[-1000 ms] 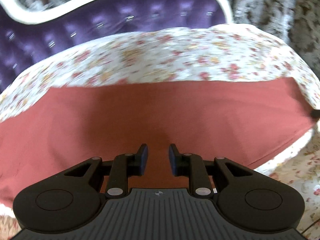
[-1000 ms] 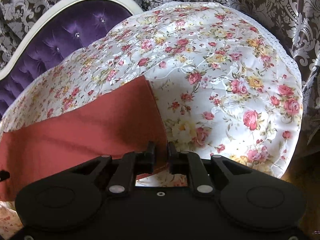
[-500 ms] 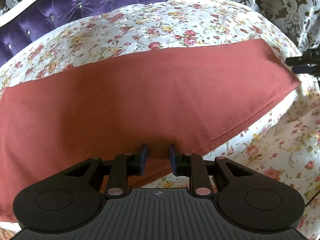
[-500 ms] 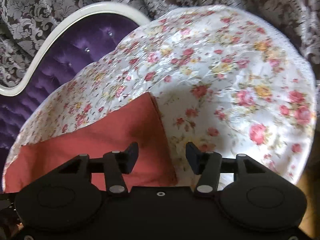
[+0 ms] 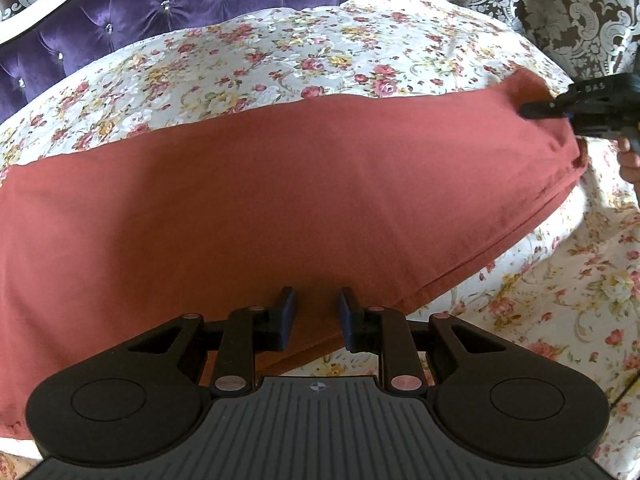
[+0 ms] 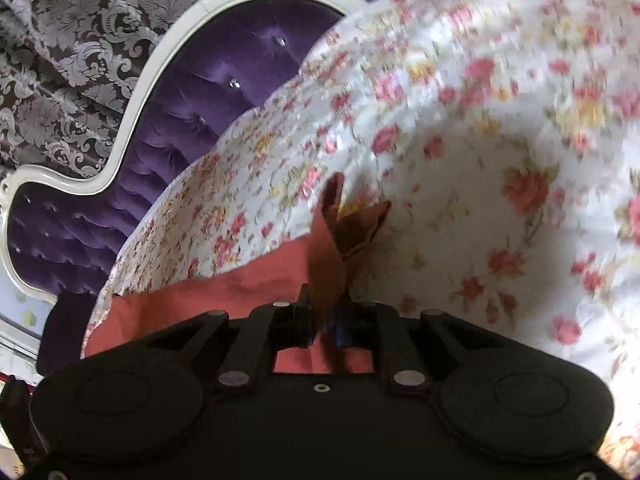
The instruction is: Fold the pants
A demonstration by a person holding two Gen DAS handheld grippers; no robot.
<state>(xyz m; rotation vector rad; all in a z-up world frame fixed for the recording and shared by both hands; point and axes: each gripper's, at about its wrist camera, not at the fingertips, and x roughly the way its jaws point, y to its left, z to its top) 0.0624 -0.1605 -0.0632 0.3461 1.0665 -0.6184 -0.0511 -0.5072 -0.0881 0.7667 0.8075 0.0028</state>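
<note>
Right gripper [image 6: 323,320] jaws, apart before, now clamped on pants [image 5: 280,200]; left gripper [image 5: 316,316] jaws unchanged, apart.

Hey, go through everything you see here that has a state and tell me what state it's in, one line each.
Rust-red pants: laid flat in a long band on the bed, right end pinched up.
Floral bedspread: spread out under the pants.
Left gripper: jaws slightly apart around the pants' near edge; grip unclear.
Right gripper: shut on the pants' end, cloth bunched up between the jaws.
</note>
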